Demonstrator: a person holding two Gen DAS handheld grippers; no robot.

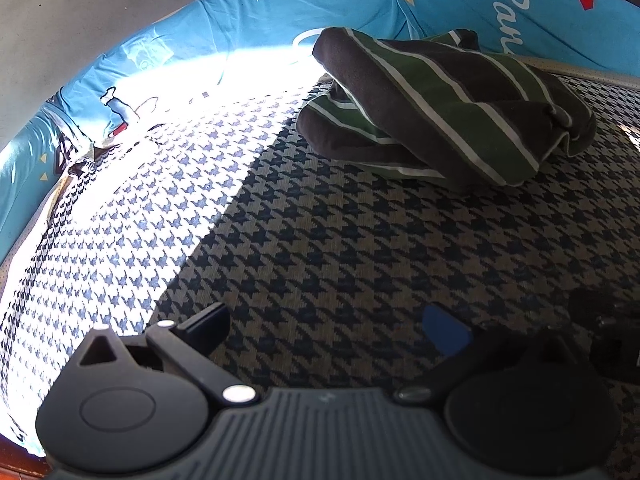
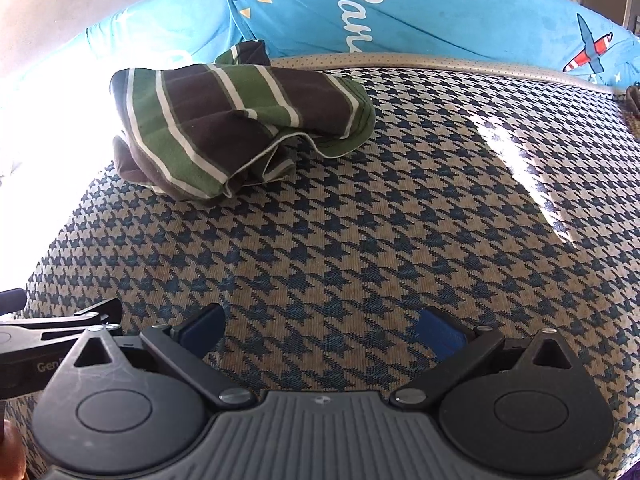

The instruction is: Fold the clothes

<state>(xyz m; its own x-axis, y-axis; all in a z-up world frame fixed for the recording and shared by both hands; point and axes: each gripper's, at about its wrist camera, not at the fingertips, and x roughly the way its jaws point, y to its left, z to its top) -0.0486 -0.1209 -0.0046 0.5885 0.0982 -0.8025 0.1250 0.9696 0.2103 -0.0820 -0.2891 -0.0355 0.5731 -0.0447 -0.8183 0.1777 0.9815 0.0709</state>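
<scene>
Right wrist: one folded striped garment [image 2: 240, 120]

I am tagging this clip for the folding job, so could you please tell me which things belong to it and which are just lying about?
Job: striped garment, left gripper, right gripper, both open.
Lying about: blue printed pillows, houndstooth cover.

We see bare houndstooth cover [image 2: 360, 240] ahead; only the bundled striped garment [image 2: 224, 120] and blue pillows [image 2: 440, 20] block beyond.
</scene>
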